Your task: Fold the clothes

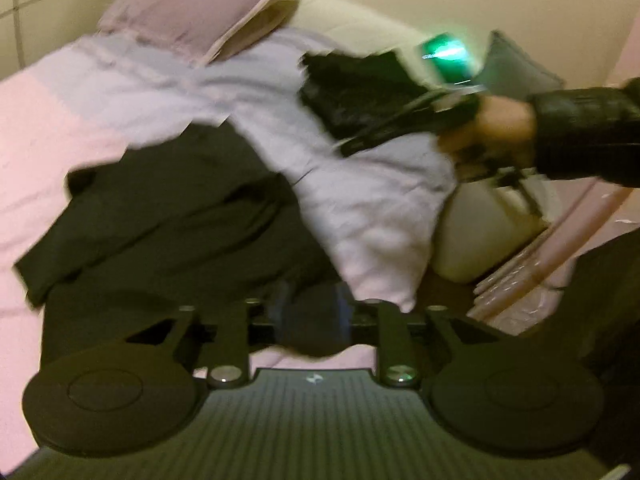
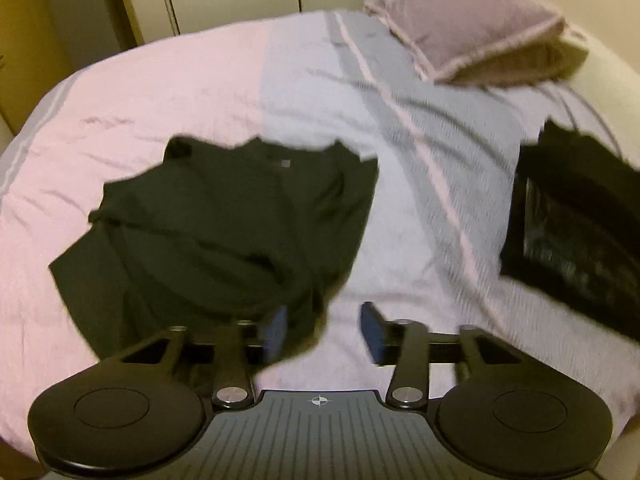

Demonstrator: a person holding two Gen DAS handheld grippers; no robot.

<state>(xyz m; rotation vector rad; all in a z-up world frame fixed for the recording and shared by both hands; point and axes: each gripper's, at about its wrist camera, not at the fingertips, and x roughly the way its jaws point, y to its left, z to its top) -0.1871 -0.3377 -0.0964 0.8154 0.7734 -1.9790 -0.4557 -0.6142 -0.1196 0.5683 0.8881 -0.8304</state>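
A dark shirt [image 2: 224, 220] lies crumpled on the pink and lilac bed cover [image 2: 140, 100], collar toward the far side. My right gripper [image 2: 324, 328] hangs over its near right hem, jaws wide apart; the left pad touches the cloth edge and the right pad is over bare cover. In the left wrist view the same shirt [image 1: 168, 216] spreads to the left. My left gripper [image 1: 312, 314] stands partly open with a fold of dark cloth between its blue pads. The picture is blurred, and no firm pinch shows.
A folded black garment [image 2: 576, 220] lies at the right side of the bed, also in the left wrist view [image 1: 360, 92]. A mauve pillow [image 2: 472, 24] sits at the head. A hand [image 1: 504, 124] in a black sleeve holds the other gripper at the right. A white bedside object [image 1: 480, 236] stands below it.
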